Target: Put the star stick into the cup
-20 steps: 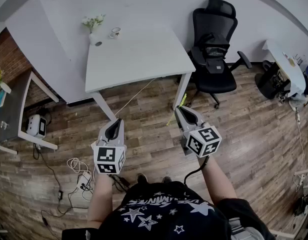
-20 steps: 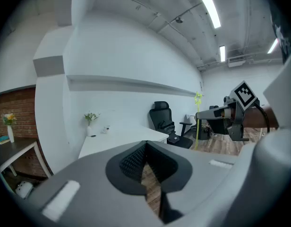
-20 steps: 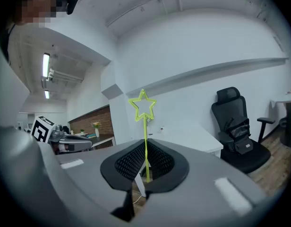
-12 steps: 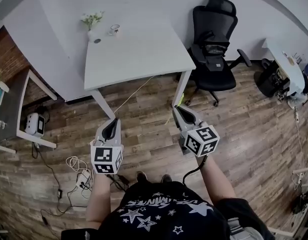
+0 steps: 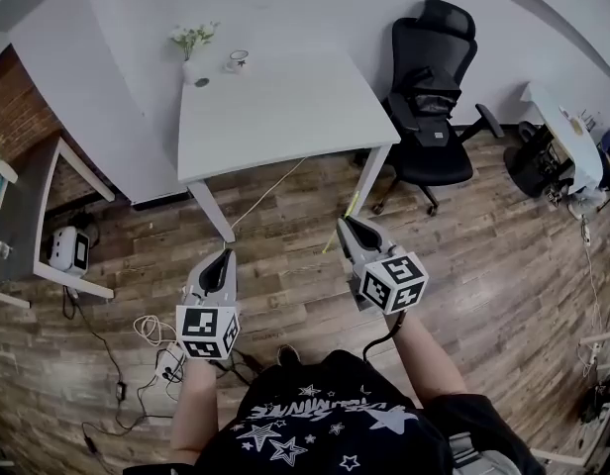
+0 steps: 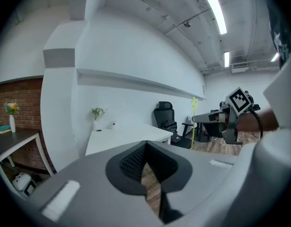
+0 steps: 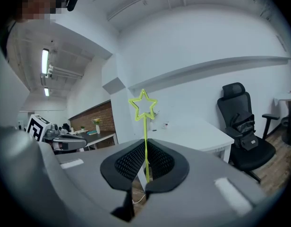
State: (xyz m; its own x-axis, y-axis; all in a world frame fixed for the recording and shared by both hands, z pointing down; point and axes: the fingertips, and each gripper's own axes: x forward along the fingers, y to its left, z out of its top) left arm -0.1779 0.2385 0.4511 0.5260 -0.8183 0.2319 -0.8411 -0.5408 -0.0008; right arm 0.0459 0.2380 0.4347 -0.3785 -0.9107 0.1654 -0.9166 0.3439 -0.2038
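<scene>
Head view: I have the left gripper (image 5: pixel 225 257) and the right gripper (image 5: pixel 347 225) over the wood floor, short of the tabletop (image 5: pixel 285 107); the cup (image 5: pixel 237 63) stands near its far edge.
Left gripper view: jaws together, empty.
Right gripper view: jaws pinching the star stick (image 7: pixel 145 126), star upright above them.

You have no words or numbers you can read here. The marker cube (image 5: pixel 208 332) on your left gripper (image 5: pixel 226 257) and the marker cube (image 5: pixel 394 283) on your right gripper (image 5: pixel 347 224) carry only black-and-white square patterns, no letters or digits. Your dark shirt (image 5: pixel 315 428) shows white stars and a strip of print above them, too small and warped to make out.
</scene>
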